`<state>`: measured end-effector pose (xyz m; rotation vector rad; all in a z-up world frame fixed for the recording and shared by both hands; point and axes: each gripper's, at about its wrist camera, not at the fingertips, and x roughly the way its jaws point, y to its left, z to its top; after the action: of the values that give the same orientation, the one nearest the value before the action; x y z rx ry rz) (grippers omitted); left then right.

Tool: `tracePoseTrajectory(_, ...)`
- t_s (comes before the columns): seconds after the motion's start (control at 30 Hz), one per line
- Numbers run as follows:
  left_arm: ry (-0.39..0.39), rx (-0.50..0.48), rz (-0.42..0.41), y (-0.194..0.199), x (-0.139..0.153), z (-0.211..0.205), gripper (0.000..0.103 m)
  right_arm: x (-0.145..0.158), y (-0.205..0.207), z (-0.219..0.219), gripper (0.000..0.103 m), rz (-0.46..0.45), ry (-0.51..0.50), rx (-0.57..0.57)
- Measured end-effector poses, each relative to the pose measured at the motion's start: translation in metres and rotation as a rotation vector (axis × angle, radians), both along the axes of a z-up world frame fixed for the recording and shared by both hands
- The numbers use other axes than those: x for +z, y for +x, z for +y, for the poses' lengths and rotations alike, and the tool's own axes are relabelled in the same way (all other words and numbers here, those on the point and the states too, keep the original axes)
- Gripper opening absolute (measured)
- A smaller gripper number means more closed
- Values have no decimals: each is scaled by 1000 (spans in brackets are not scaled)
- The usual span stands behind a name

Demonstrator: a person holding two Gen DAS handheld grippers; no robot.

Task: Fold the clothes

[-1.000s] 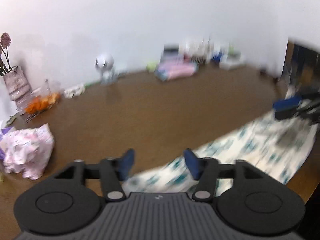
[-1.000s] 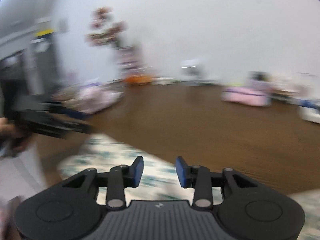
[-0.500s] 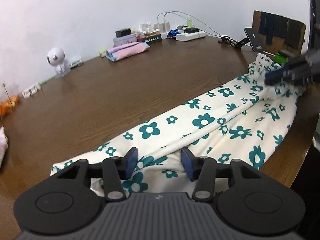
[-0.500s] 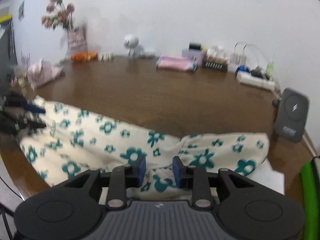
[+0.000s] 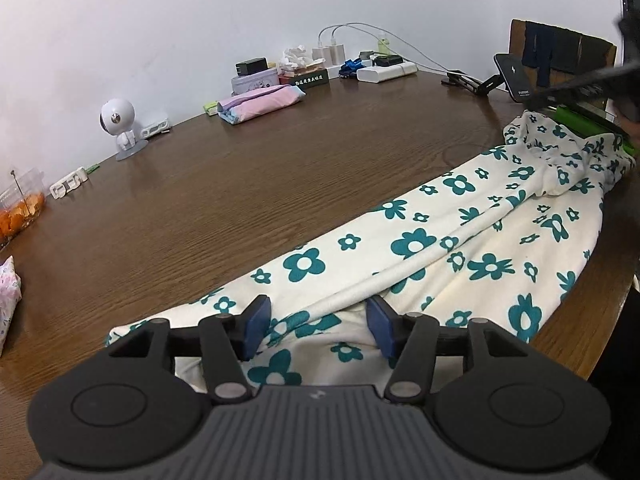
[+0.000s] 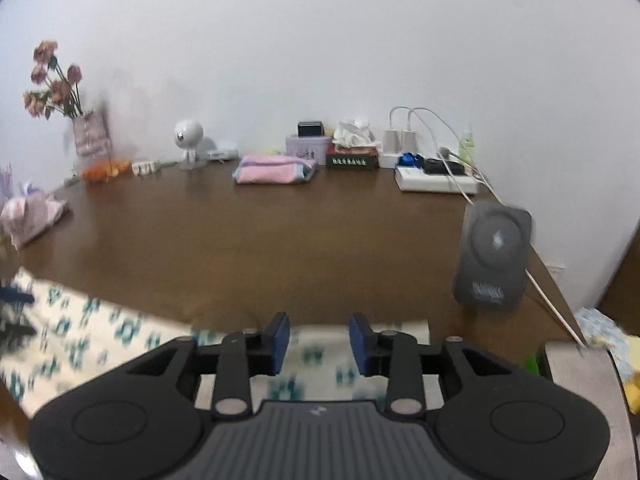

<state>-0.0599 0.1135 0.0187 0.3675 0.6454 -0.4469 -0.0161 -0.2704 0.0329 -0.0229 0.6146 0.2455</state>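
Floral garment (image 5: 432,248), cream with teal flowers, lies stretched along the near edge of the brown counter (image 5: 248,184), bunched at its far end. Left tool (image 5: 316,322) sits low over the near end, jaws opening, a fabric ridge between the blue pads, not pinched. Right tool (image 6: 316,338) hovers over the other end, view blurred; jaws opening, nothing gripped. Pink pouch (image 5: 260,102) and power strip (image 6: 436,180) line the wall.
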Motion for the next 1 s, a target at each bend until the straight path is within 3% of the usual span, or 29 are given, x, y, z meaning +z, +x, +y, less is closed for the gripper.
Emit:
tracePoseTrajectory(0.07, 4, -5, -1, -1, 0, 3, 55, 4, 26, 2, 37, 57, -37, 45)
tracePoseTrajectory(0.13, 3, -7, -1, -2, 0, 7, 58, 18, 38, 3, 45, 112, -114, 163)
tracePoseTrajectory(0.2, -5, -5, 1, -1, 0, 13, 61, 32, 43, 4, 81, 160, -249, 380)
tracePoseTrajectory(0.23, -8, -4, 1, 0, 0, 16, 63, 36, 44, 3, 88, 157, -309, 469)
tracePoseTrajectory(0.3, -1, -2, -7, 1, 0, 20, 69, 37, 54, -1, 90, 180, -403, 590)
tracePoseTrajectory(0.33, 4, 3, -13, 2, 0, 24, 75, 35, 61, -4, 90, 217, -415, 630)
tracePoseTrajectory(0.47, 0, 20, 9, 9, 3, 41, 76, 16, 80, -10, 88, 324, -405, 797)
tracePoseTrajectory(0.57, 25, 21, 17, 13, 6, 47, 76, -5, 82, -2, 80, 347, -476, 805)
tracePoseTrajectory(0.63, 42, 20, 18, 15, 7, 48, 76, -9, 86, 4, 75, 348, -464, 826)
tracePoseTrajectory(0.67, 46, 21, 18, 16, 8, 47, 76, -8, 88, 6, 59, 369, -424, 831)
tracePoseTrajectory(0.7, 50, 22, 18, 16, 8, 46, 76, -6, 90, 7, 18, 388, -386, 835)
tracePoseTrajectory(0.73, 54, 24, 17, 15, 8, 46, 76, -3, 88, 8, 0, 385, -370, 833)
tracePoseTrajectory(0.83, 60, 36, 11, 13, 8, 44, 76, 16, 62, 9, 1, 218, -471, 792)
tracePoseTrajectory(1.0, 49, 54, -2, 10, 7, 44, 76, 28, 9, 11, 1, 188, -454, 856)
